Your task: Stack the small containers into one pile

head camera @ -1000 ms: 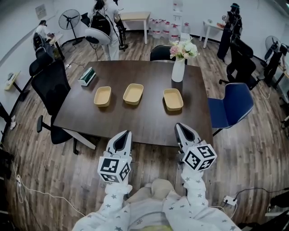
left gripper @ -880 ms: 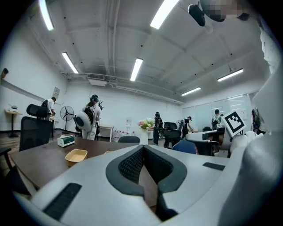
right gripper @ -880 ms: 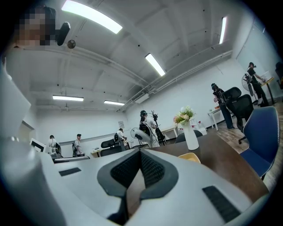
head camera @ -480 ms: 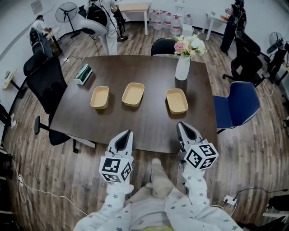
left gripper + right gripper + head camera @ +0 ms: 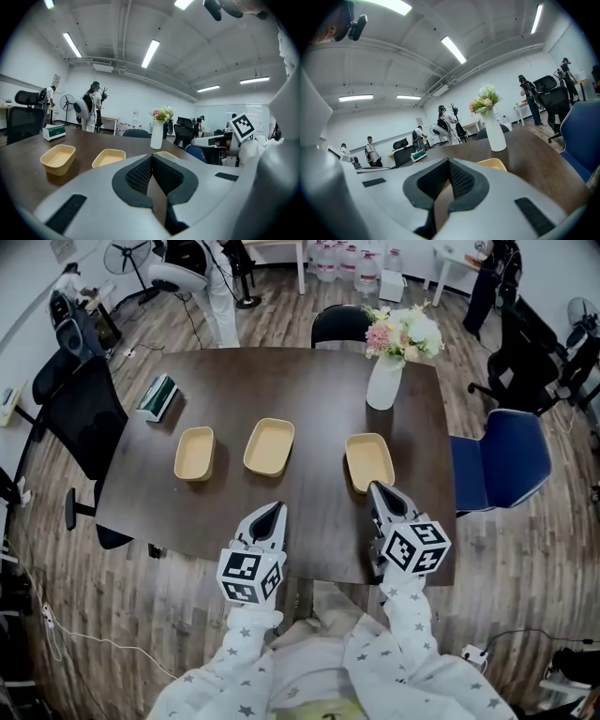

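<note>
Nearest to us, star-printed sleeves (image 5: pixel 239 664) lead up to the two claws, each carrying its marker cube. The left claw (image 5: pixel 274 509) is clenched on nothing; in its own view the dark pads meet at the tips. The right claw (image 5: pixel 378 489) is likewise clenched and empty, pads pressed together. Both hang over the near edge of the dark surface (image 5: pixel 309 395), well apart from each other.

Just past the right claw's tip lies the right container (image 5: pixel 369 461), a shallow tan tray lying flat. Further left in the same row sit the middle container (image 5: pixel 269 446) and the left container (image 5: pixel 194 453) — all three apart, none stacked, each open side up. The right one stands farther from the middle one than the left one does.

Beyond them, a white vase (image 5: pixel 384 385) of pink and white flowers (image 5: pixel 405 331) stands near the far right corner, and a green-and-white box (image 5: pixel 157 397) lies near the far left edge. A blue chair (image 5: pixel 497 460) stands at the right side, a black chair (image 5: pixel 84 413) at the left, and another black chair (image 5: pixel 339 324) at the far side. At the back of the room a person (image 5: pixel 89 110) stands — too small for us to tell more.
</note>
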`<state>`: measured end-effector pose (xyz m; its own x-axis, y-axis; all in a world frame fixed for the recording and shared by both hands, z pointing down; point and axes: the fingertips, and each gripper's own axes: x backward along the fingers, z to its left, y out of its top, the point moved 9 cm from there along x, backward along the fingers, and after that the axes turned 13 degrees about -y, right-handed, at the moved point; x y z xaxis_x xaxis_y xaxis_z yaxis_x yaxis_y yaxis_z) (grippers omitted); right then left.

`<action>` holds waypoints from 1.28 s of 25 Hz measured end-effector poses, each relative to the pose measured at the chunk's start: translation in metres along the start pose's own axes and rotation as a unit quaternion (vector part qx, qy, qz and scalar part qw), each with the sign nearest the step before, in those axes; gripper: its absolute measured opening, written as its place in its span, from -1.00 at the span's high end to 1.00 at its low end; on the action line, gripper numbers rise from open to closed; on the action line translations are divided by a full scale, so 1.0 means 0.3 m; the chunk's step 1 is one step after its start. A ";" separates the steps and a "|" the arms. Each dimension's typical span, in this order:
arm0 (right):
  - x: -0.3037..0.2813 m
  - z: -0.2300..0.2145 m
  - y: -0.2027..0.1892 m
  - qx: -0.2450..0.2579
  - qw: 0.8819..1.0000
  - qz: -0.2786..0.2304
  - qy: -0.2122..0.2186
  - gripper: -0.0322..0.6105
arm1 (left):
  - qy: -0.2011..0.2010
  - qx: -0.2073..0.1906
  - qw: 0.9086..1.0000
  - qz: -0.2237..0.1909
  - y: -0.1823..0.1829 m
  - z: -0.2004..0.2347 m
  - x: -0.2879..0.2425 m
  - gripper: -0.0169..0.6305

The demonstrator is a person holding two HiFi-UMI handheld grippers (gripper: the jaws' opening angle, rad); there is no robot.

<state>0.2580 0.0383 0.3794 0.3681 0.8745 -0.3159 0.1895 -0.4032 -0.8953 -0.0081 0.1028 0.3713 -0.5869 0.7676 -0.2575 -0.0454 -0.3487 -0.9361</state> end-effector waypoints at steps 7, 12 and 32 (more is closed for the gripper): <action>-0.131 -0.101 0.001 -0.004 0.999 0.032 -0.015 0.83 | -0.020 0.022 0.999 0.030 -0.027 0.054 -0.161 0.87; -0.191 -0.157 0.001 0.010 0.999 0.046 -0.023 0.83 | -0.035 0.031 0.998 0.043 -0.037 0.070 -0.254 0.87; -0.366 -0.312 -0.049 0.112 0.970 0.153 -0.150 0.57 | -0.100 0.049 0.988 0.109 -0.079 0.103 -0.449 0.87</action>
<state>0.3000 -0.0771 0.4566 0.0871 0.7753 -0.6256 -0.1015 -0.6178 -0.7798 0.0471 -0.0089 0.4357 -0.7389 0.5506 -0.3885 0.0270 -0.5519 -0.8335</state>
